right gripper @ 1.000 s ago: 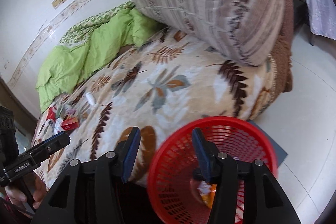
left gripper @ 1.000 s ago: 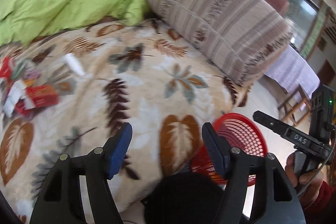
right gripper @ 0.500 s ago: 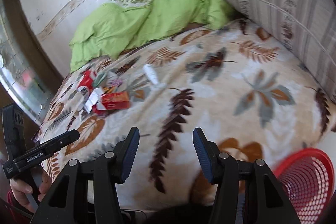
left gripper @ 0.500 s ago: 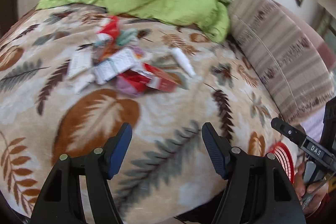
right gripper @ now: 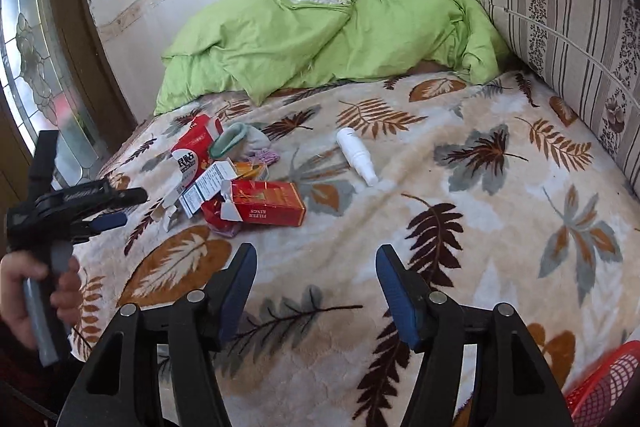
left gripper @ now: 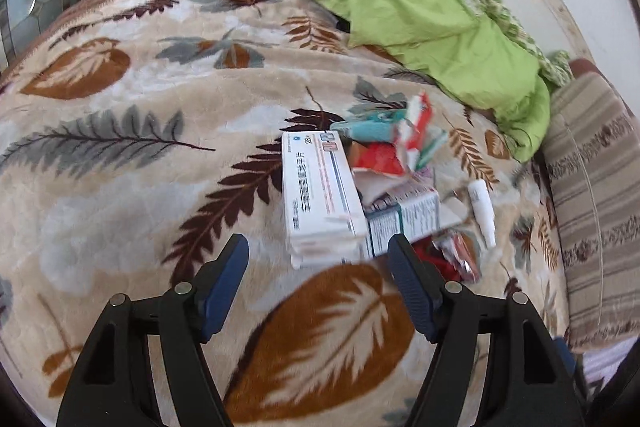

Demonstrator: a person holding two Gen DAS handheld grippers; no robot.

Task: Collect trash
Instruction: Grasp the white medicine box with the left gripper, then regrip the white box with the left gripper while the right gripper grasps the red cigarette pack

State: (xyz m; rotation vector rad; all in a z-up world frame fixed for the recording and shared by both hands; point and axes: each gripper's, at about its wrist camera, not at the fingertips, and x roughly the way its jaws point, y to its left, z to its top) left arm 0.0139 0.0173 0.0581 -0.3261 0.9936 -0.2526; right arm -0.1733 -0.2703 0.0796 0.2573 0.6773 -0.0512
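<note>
A pile of trash lies on the leaf-patterned blanket (left gripper: pixel 120 187). In the left wrist view a white medicine box (left gripper: pixel 320 199) lies nearest, with torn red and teal packets (left gripper: pixel 400 135) behind it and a white spray bottle (left gripper: pixel 482 211) to the right. My left gripper (left gripper: pixel 318 267) is open, just short of the white box. In the right wrist view I see a red cigarette box (right gripper: pixel 268 207), the white spray bottle (right gripper: pixel 356 155) and crumpled cartons (right gripper: pixel 196 147). My right gripper (right gripper: pixel 316 275) is open and empty, well short of the pile. The left gripper also shows there (right gripper: pixel 112 207).
A red mesh basket (right gripper: pixel 600 387) sits at the bed's edge, lower right. A green quilt (right gripper: pixel 320 39) is heaped at the back. A striped cushion (right gripper: pixel 568 19) stands on the right. A glass-panelled door (right gripper: pixel 32 67) is on the left.
Both grippers have swung left, away from the red basket and toward the trash pile. The left gripper has come close to the white box. Both stay open.
</note>
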